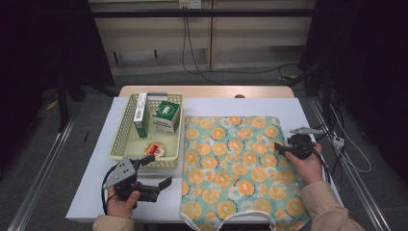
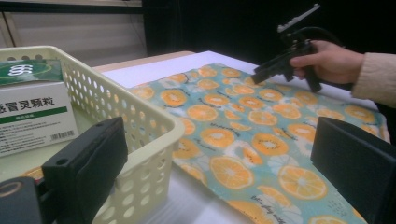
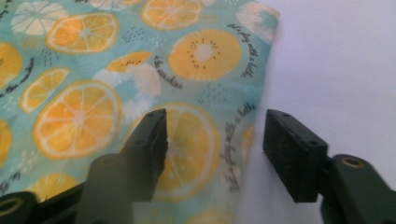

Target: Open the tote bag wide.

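Grey floor [image 1: 62,144], wooden wall panels [image 1: 154,33], dark surroundings

We note even, soft overhead light on the white table [image 1: 240,103] in the high view; the left and right sides of the frame fall into near black. Shadows under the basket [image 1: 126,126] are faint. In the left gripper view the near tongs [image 2: 219,163] are blurred and the cloth [image 2: 261,135] is sharper. In the right gripper view the bare table at upper right is washed out, and the whole frame is slightly soft.

White box [image 2: 32,114]: "感冒灵颗粒", barcode.
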`<state>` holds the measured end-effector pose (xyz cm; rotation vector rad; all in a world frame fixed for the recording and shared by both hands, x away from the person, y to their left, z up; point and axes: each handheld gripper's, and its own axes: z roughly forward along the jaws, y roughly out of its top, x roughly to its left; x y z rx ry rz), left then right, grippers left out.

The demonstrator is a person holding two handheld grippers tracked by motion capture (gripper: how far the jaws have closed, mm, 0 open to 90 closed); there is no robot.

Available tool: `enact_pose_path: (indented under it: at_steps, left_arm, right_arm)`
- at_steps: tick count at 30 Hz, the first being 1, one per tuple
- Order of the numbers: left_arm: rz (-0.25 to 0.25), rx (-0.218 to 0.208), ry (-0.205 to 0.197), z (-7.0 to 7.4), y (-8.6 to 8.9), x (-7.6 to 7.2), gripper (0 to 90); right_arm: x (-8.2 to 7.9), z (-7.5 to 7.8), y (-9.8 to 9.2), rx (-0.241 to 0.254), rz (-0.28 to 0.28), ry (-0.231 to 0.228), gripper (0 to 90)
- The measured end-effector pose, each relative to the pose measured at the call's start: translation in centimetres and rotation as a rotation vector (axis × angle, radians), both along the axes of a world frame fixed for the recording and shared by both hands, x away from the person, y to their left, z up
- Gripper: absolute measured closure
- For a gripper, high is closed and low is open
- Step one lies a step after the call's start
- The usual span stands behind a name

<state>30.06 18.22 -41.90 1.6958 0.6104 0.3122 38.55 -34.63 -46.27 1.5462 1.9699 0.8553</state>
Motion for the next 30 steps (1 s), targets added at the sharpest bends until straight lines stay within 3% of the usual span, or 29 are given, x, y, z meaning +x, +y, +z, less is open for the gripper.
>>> enact_pose_path:
  at_steps: [2,3,4,6,7,11,12,16,18,20,23,24,25,26,30]
  left_arm:
    - [-0.002,-0.001,0.003,-0.1,0.0,0.0,3.6]
    - [-0.004,0.002,0.000,-0.1,0.0,0.0,3.6]
    - [-0.004,0.001,0.001,-0.1,0.0,0.0,3.6]
    - [-0.005,0.006,-0.001,-0.1,0.0,0.1,3.6]
    - [-0.005,0.006,-0.001,-0.1,0.0,0.1,3.6]
    - [-0.007,0.006,0.004,-0.2,-0.1,0.0,3.6]
    - [-0.009,0.009,0.002,-0.2,-0.1,0.0,3.6]
    - [-0.013,0.013,0.006,-0.2,-0.3,0.0,3.6]
    - [-0.014,0.016,0.012,-0.4,-0.4,0.1,3.6]
    - [-0.016,0.020,0.012,-0.4,-0.4,0.1,3.6]
    - [-0.017,0.020,0.010,-0.4,-0.4,0.1,3.6]
    - [-0.018,0.020,0.009,-0.4,-0.4,0.1,3.6]
    - [-0.018,0.020,0.009,-0.4,-0.4,0.1,3.6]
    - [-0.019,0.020,0.011,-0.4,-0.5,0.1,3.6]
    - [-0.020,0.026,0.010,-0.4,-0.6,0.1,3.6]
  right_arm:
    - [0.7,0.1,0.2,0.002,-0.018,0.010,46.3]
    - [1.0,0.1,0.4,0.001,-0.032,0.008,56.8]
    - [1.1,0.1,0.5,0.001,-0.014,0.007,62.4]
    - [1.3,0.3,0.5,0.010,-0.003,0.023,84.2]
    - [1.3,0.4,0.6,0.027,0.003,0.033,86.8]
    - [1.4,0.4,0.4,0.046,0.008,0.028,90.0]
    - [1.4,0.5,-0.2,0.075,-0.026,0.005,90.0]
    - [1.6,1.0,-2.0,0.067,-0.089,-0.022,90.0]
    - [1.7,1.2,-3.2,0.052,-0.123,-0.021,90.0]
    - [1.6,1.1,-4.5,0.072,-0.157,-0.014,90.0]
    - [1.4,1.0,-5.2,0.062,-0.168,-0.017,90.0]
    - [1.1,1.1,-5.1,0.069,-0.134,-0.034,74.3]
    - [1.1,1.1,-5.1,0.069,-0.134,-0.034,74.3]
    - [0.7,1.4,-4.4,0.021,-0.110,-0.039,57.3]
    - [-0.2,2.7,-2.1,-0.012,-0.023,-0.060,36.7]
